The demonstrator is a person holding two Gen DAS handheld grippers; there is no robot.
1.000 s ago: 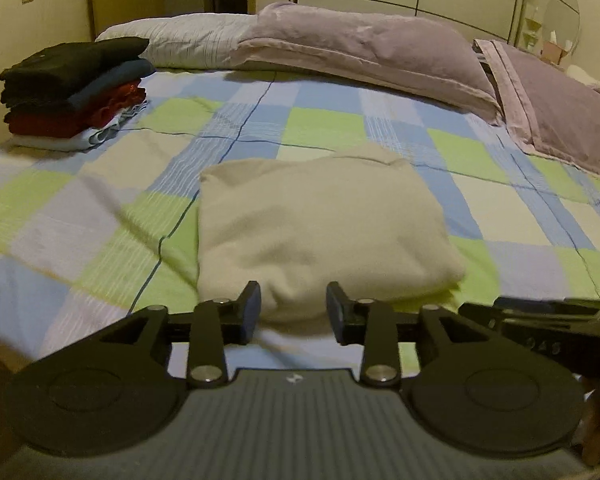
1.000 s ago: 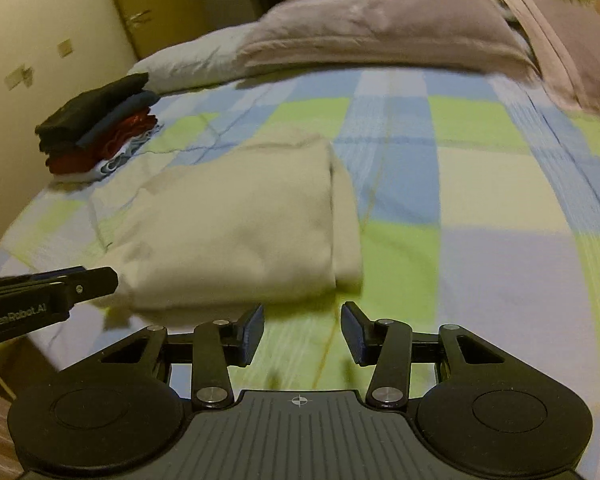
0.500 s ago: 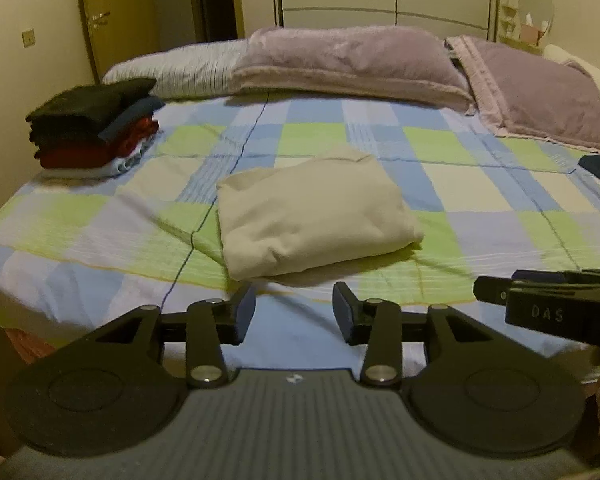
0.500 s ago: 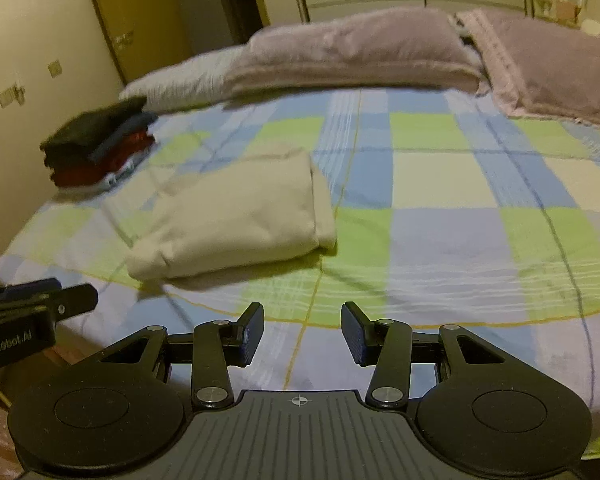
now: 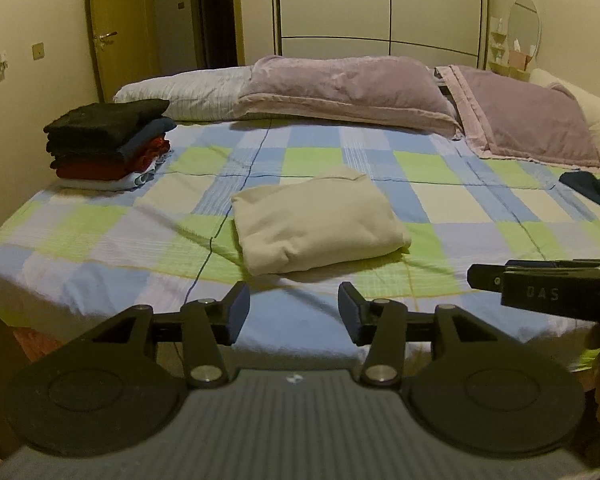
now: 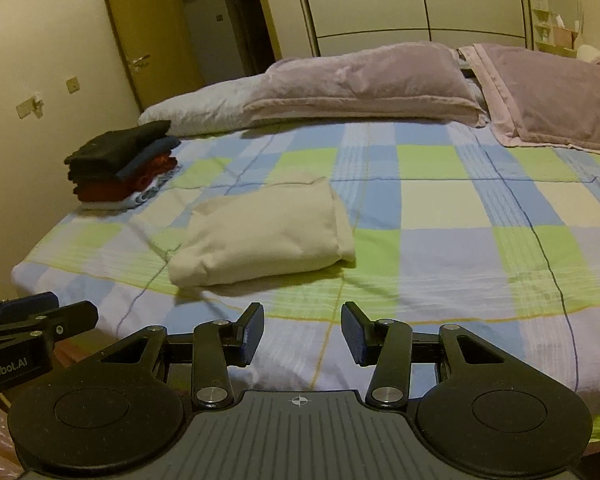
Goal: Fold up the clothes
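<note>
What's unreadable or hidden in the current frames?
- Dark garment: cut off by the right edge in both wrist views; type unknown.
- Stack of folded clothes: lower layers covered by upper ones; count unclear.
- Items on the shelf by the round mirror: too small, both views.
- Cream folded garment: its type is hidden by the folds.

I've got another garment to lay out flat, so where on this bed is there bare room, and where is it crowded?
The widest bare stretch of checked sheet lies right of the folded cream garment, running back to the purple pillows. A narrower strip lies between the cream garment and the stack of folded clothes. The left back corner is crowded by that stack; a dark garment sits at the far right edge.
</note>
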